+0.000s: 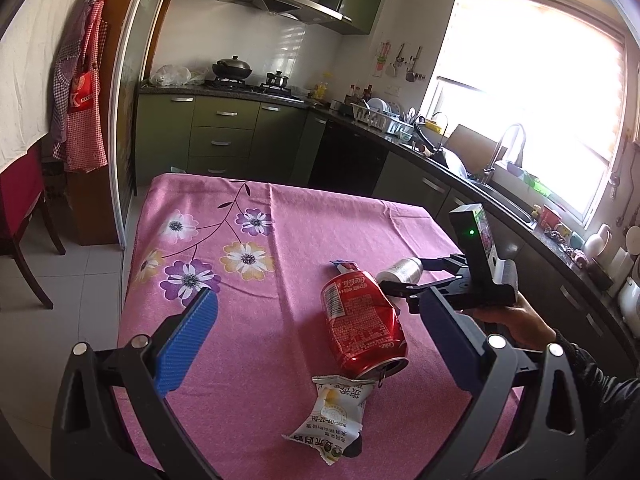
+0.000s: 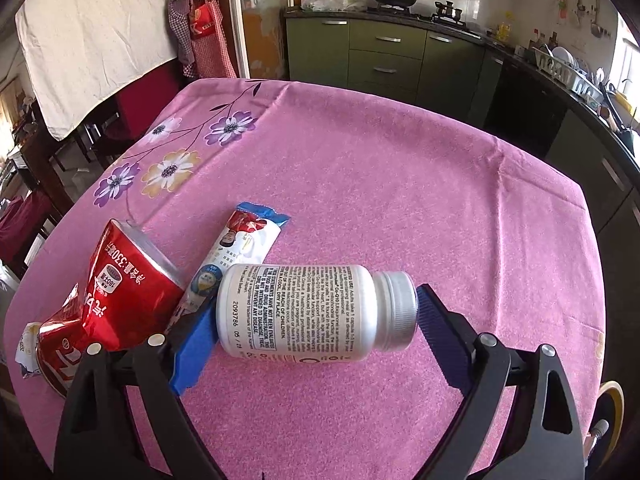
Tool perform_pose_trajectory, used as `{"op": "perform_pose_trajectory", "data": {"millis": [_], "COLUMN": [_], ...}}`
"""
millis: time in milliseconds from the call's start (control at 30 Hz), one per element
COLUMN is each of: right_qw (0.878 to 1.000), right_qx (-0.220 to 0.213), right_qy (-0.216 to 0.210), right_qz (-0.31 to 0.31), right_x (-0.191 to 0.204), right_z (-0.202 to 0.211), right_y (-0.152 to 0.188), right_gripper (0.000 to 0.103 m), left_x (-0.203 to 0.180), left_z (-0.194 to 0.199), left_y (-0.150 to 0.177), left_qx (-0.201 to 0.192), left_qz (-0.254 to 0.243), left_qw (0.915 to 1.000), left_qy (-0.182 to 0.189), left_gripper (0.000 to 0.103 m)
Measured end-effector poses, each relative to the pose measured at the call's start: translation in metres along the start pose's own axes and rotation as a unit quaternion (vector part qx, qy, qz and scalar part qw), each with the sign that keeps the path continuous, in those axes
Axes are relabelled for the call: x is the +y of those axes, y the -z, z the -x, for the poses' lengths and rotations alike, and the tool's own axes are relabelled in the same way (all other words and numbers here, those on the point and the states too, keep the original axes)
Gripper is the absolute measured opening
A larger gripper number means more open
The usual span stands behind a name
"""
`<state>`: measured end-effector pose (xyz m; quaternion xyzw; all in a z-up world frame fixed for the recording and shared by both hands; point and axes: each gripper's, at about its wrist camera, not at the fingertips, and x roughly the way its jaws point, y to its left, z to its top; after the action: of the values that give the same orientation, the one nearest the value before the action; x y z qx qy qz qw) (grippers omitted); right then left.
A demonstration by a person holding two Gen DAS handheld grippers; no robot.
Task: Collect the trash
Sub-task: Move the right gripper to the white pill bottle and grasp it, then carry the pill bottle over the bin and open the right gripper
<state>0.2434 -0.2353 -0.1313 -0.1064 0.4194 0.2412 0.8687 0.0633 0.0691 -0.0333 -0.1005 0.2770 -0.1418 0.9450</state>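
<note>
Right wrist view: four pieces of trash lie on the bench (image 2: 400,168), which is covered with a pink flowered cloth: one white pill bottle (image 2: 304,312), one crushed red can (image 2: 116,300), and two snack wrappers. The pill bottle lies on its side near the bench's near edge, silver cap pointing right. The right tongs (image 2: 316,332) stand wide open around it, the blue left finger just beside the bottle's base and the dark right finger just beside the cap; whether either pad touches cannot be told, and the bottle rests on the cloth. Its label carries small English print, including "KEEP OUT OF THE REACH OF CHILDREN", "STORE IN A COOL, DRY PLACE" and the number "2093786".

Just left of the bottle lies the blue-ended wrapper (image 2: 240,252), partly under it, and beside that the can, marked "330" with Chinese characters. In the left wrist view the can (image 1: 360,320) shows Coca-Cola script and "Coke" near its open top. The white wrapper (image 1: 332,420) lies touching the can's mouth, printed with Chinese characters.

The left tongs (image 1: 316,348) are also wide open, hovering over the can and white wrapper, gripping nothing.
</note>
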Motion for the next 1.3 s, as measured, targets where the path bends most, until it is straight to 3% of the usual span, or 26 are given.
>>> {"op": "perform_pose_trajectory", "data": {"millis": [33, 433, 633, 800, 933, 1067, 1167, 1300], "right_qw": [1.000, 1.000, 0.997, 0.990, 0.975, 0.947, 0.927, 0.909], "right_qx": [0.002, -0.018, -0.057, -0.084, -0.071, -0.038, -0.015, 0.002], "right_qy": [-0.001, 0.004, 0.017, 0.067, 0.137, 0.196, 0.217, 0.234], "right_qz": [-0.001, -0.020, -0.039, -0.093, -0.163, -0.253, -0.306, -0.344], "right_x": [0.000, -0.005, -0.017, -0.065, -0.134, -0.209, -0.253, -0.288], "right_z": [-0.001, 0.019, 0.068, 0.126, 0.161, 0.179, 0.183, 0.177], "right_y": [0.000, 0.004, 0.020, 0.055, 0.096, 0.145, 0.177, 0.203], "right_gripper": [0.083, 0.083, 0.083, 0.083, 0.083, 0.083, 0.083, 0.083], "left_x": [0.000, -0.007, -0.016, -0.029, -0.040, -0.052, -0.061, -0.071], "left_z": [0.000, -0.004, -0.005, -0.005, -0.007, -0.013, -0.017, -0.021], "left_y": [0.000, 0.000, -0.001, -0.003, -0.005, -0.005, -0.004, -0.005], "left_qx": [0.001, 0.005, 0.008, 0.008, 0.009, 0.015, 0.019, 0.024], "left_qz": [0.000, -0.008, -0.014, -0.030, -0.036, -0.041, -0.049, -0.060], "left_qw": [1.0000, 0.9999, 0.9998, 0.9994, 0.9990, 0.9984, 0.9979, 0.9971], "left_qy": [0.000, 0.004, 0.013, 0.018, 0.025, 0.035, 0.039, 0.041], "left_gripper": [0.096, 0.096, 0.096, 0.096, 0.096, 0.096, 0.096, 0.096]}}
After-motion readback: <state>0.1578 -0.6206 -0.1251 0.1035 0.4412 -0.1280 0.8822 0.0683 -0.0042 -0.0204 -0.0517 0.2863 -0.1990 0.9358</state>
